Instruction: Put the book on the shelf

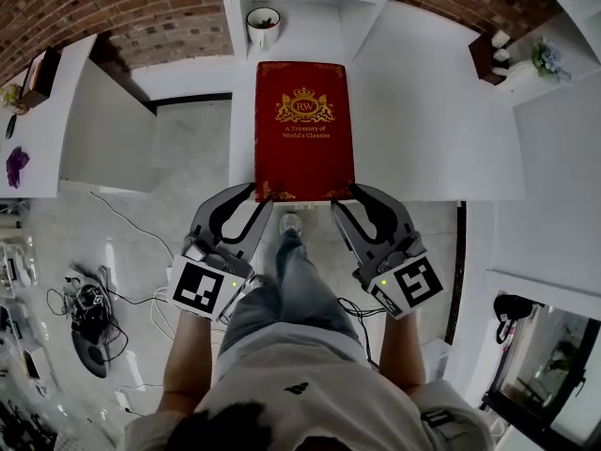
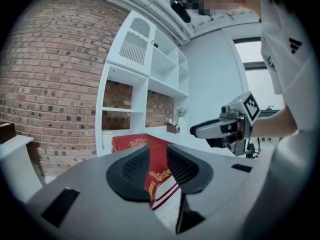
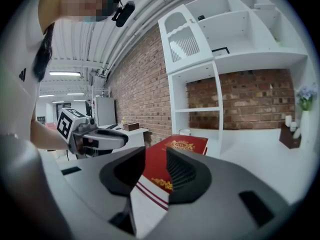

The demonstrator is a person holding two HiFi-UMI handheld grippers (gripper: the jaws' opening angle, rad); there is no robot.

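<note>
Book (image 1: 304, 130) sits inside parted left gripper (image 1: 258, 196), right gripper (image 1: 345, 197).

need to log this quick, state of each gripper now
left gripper: open, book near corner between its jaws
right gripper: open, book's other near corner between them

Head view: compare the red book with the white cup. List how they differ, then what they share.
Colour: the book is red with gold print; the cup is white.
Pose: the book lies flat; the cup stands upright.
Place: the book is on the counter; the cup is inside a shelf compartment.
Both rest on white surfaces.
</note>
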